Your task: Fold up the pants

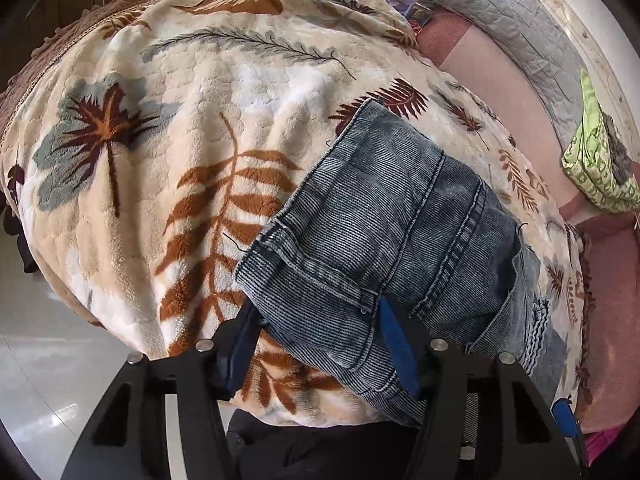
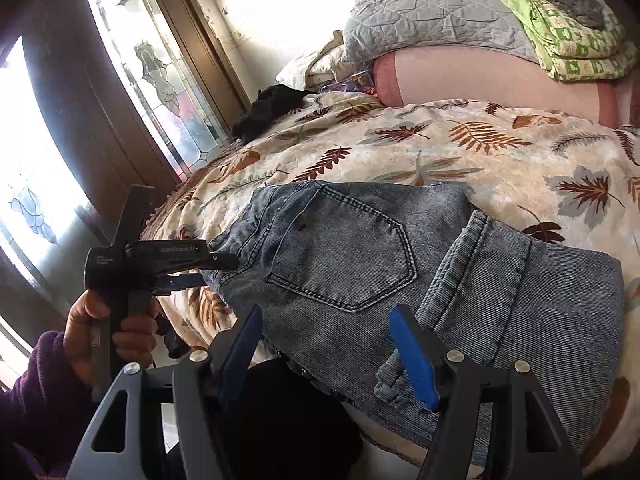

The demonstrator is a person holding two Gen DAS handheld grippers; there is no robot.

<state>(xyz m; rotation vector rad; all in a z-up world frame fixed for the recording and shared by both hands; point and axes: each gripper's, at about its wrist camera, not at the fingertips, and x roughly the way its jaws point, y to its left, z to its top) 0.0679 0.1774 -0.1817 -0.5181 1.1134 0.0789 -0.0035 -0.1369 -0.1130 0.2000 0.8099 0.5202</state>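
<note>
Blue-grey jeans (image 2: 360,256) lie folded on a leaf-print blanket (image 2: 460,152), back pocket up, with a hemmed leg end (image 2: 492,264) laid over them. In the left wrist view the jeans (image 1: 384,216) run from the middle down to my left gripper (image 1: 318,344). Its blue pads (image 1: 240,340) stand apart on either side of the near denim corner, which lies flat between them. From the right wrist view, that left gripper (image 2: 208,270) sits at the jeans' left edge, held by a hand (image 2: 116,320). My right gripper (image 2: 326,354) is open over the near edge, one pad (image 2: 412,360) against crumpled denim.
A grey quilted pillow (image 2: 432,20) and a green patterned cloth (image 2: 568,44) lie at the far end on a pink sheet (image 2: 480,80). A black garment (image 2: 272,108) sits at the blanket's far left. A glass-panelled door (image 2: 152,72) stands left. Pale floor (image 1: 48,360) lies below the bed's edge.
</note>
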